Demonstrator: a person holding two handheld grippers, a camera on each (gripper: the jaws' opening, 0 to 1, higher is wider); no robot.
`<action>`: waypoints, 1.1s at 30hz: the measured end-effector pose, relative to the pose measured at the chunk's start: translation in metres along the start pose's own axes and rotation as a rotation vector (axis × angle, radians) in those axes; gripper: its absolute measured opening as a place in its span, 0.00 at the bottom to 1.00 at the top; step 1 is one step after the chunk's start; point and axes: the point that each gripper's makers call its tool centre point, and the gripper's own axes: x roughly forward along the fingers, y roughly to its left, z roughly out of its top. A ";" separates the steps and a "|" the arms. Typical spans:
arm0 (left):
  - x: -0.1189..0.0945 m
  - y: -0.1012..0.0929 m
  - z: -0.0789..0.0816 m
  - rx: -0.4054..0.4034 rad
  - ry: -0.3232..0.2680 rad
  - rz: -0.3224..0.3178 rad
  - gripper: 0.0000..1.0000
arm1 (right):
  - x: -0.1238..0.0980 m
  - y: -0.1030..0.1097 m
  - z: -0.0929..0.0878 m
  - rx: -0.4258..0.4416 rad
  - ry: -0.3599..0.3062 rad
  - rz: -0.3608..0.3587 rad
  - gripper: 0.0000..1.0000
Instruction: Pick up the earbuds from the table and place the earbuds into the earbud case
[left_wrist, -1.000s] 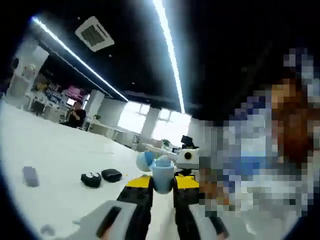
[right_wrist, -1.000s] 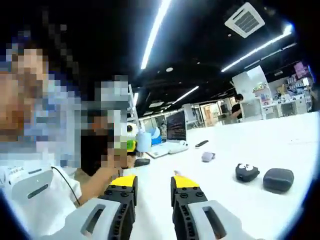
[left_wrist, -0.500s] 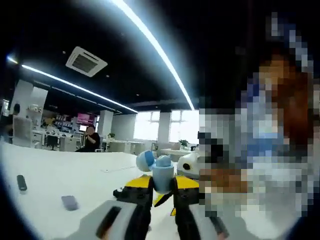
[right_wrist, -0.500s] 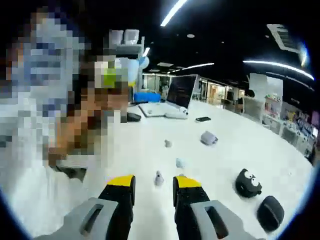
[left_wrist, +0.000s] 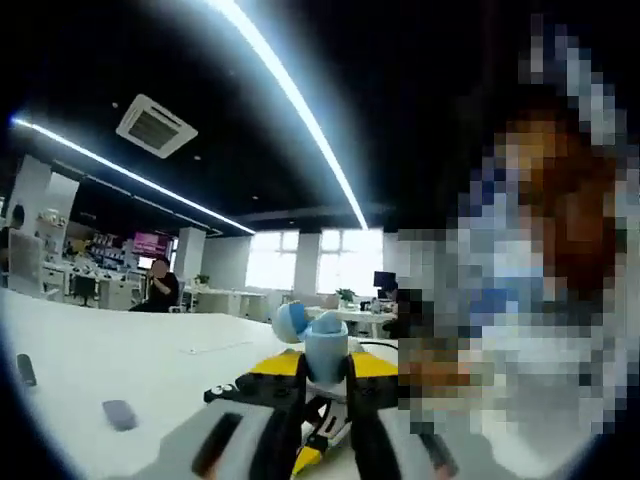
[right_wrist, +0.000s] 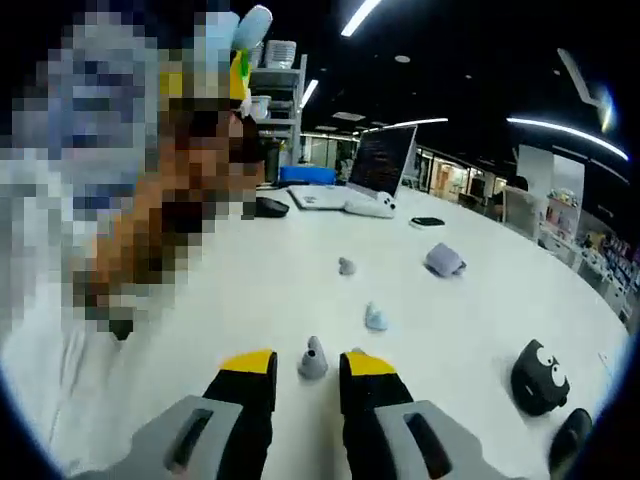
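Grey earbud (right_wrist: 313, 360) lay between the open right fingers (right_wrist: 257, 366) on the bench (right_wrist: 480, 310), and could slip; left fingers (left_wrist: 282, 366) pinched a blue case (left_wrist: 325, 350).

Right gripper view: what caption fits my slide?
Open tongs reach for a grey earbud on the white table.

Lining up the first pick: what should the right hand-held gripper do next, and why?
Probably ease forward and down, then close. The right hand-held gripper is open, and a grey earbud lies on the white table just ahead between its yellow tips, not yet enclosed.
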 end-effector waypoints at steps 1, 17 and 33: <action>0.000 -0.001 0.001 0.001 -0.003 -0.004 0.17 | 0.000 0.000 -0.002 -0.002 0.004 -0.001 0.22; 0.004 0.001 -0.006 -0.011 0.010 -0.005 0.17 | 0.000 -0.002 -0.003 0.093 -0.049 0.003 0.11; 0.024 0.007 -0.034 -0.006 0.102 0.000 0.17 | -0.093 -0.004 0.045 -0.020 0.000 0.004 0.10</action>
